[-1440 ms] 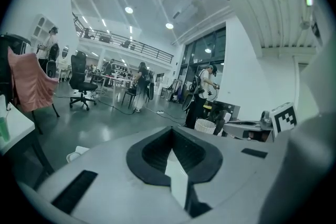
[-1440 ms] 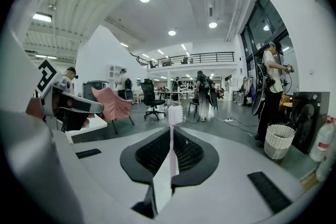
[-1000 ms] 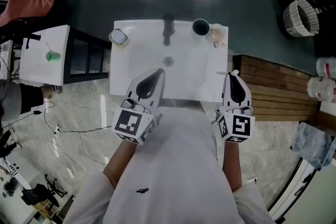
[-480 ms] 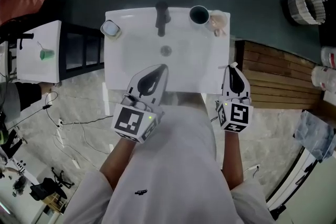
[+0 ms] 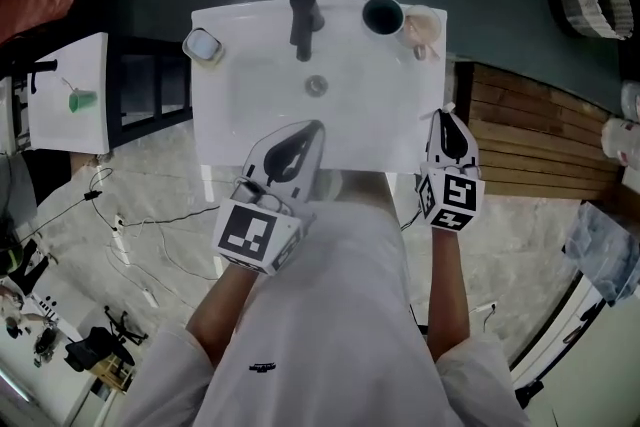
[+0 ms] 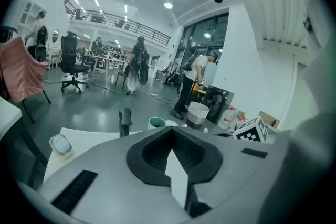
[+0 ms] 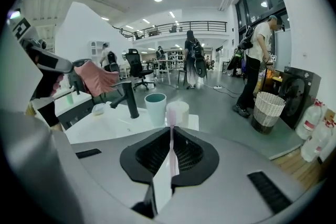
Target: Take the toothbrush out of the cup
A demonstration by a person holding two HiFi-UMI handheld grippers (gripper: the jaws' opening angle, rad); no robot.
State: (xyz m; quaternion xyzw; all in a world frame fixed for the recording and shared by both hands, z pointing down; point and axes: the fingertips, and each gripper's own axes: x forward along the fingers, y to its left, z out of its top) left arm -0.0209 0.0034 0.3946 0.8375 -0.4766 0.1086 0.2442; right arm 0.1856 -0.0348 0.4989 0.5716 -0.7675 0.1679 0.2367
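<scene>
A thin pink toothbrush [image 7: 171,117] stands upright in the seam of my right gripper [image 7: 171,129], whose jaws are shut on it. Beyond it, at the back right of the white sink [image 5: 250,125], stand a teal cup [image 7: 155,107] and a pale pink cup [image 7: 181,112]. In the head view the teal cup [image 5: 383,15] and pink cup [image 5: 425,27] sit far from both grippers. My right gripper [image 5: 447,117] hovers at the sink's near right corner. Over the near edge, my left gripper [image 5: 310,129] is shut with nothing in it; its own view shows the same [image 6: 170,131].
A black faucet [image 5: 303,10] rises at the back of the sink, above the drain [image 5: 316,85]. A soap dish [image 5: 202,45] sits at the back left corner. A wooden platform [image 5: 530,135] lies to the right, and a white side table [image 5: 70,100] with a green cup to the left.
Both grippers have sunk toward the sink's near edge, the right one more. The right gripper keeps its hold on the toothbrush. The sink has slid upward in the head view.
</scene>
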